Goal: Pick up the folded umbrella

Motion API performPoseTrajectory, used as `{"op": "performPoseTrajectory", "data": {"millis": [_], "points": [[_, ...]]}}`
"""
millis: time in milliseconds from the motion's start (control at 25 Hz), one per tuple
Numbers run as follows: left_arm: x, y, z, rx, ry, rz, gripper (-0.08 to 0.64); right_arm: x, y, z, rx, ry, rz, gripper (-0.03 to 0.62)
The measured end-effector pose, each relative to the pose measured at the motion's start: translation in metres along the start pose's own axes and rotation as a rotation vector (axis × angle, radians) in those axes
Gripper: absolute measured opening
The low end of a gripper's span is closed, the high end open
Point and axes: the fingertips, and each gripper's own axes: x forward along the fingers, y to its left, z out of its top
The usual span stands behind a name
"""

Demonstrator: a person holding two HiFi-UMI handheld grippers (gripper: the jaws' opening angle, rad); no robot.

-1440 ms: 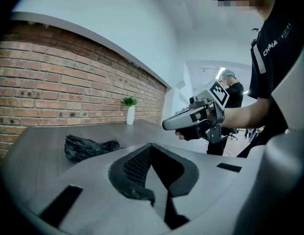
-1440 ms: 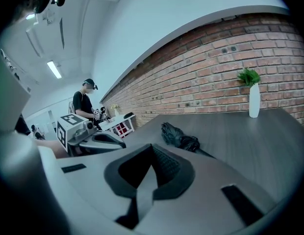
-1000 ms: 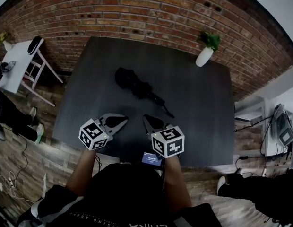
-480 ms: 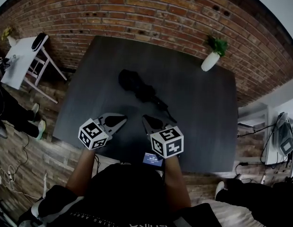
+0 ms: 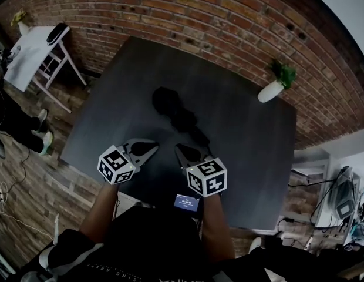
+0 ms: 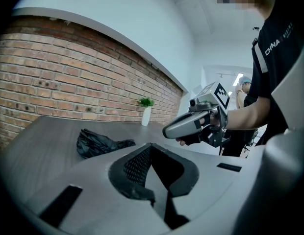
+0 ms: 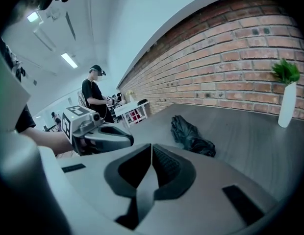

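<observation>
The folded umbrella (image 5: 177, 111) lies untouched near the middle of the dark counter (image 5: 246, 140). It is a black, crumpled bundle of cloth whose slimmer end trails toward the person, on the right gripper's side. Both gripper views show it flat on the surface, ahead of the fingers and well apart from them.

The left gripper (image 5: 151, 148) and the right gripper (image 5: 181, 148) hang side by side over the near part of the counter, pointing toward the umbrella. Each one's fingers are pressed together with nothing between them — the pick-up has not begun.

From here the likeliest slip is arriving with the fingers closed, which would only nudge the bundle across the smooth top. Once they open, a pinch on loose cloth alone could let the canopy sag or spill open as it lifts, so a hold across the firmer core looks safer. Black cloth on a dark counter also makes the edges hard to judge.

The white vase with a plant (image 5: 275, 86) stands by the brick wall (image 5: 188, 16) at the far right corner — well clear of the reach.
</observation>
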Motion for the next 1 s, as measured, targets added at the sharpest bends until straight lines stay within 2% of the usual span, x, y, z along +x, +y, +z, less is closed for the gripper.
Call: {"op": "performPoseTrajectory", "data": {"millis": [360, 600, 760, 880, 920, 1000], "points": [[0.020, 0.026, -0.001, -0.052, -0.011, 0.064, 0.003, 0.038, -0.045, 0.016, -0.095, 0.098, 0.019, 0.014], [0.033, 0.042, -0.002, -0.069, -0.005, 0.082, 0.003, 0.068, -0.076, 0.027, -0.115, 0.130, 0.037, 0.014], [0.043, 0.054, -0.006, -0.073, 0.000, 0.091, 0.003, 0.090, -0.102, 0.023, -0.162, 0.174, -0.009, 0.011], [0.050, 0.058, -0.008, -0.081, 0.001, 0.089, 0.003, 0.107, -0.112, 0.019, -0.196, 0.219, 0.001, 0.014], [0.052, 0.059, -0.009, -0.084, 0.003, 0.087, 0.003, 0.113, -0.113, 0.017, -0.209, 0.237, 0.012, 0.019], [0.056, 0.061, -0.012, -0.092, 0.009, 0.083, 0.003, 0.125, -0.115, 0.016, -0.233, 0.267, 0.026, 0.097]]}}
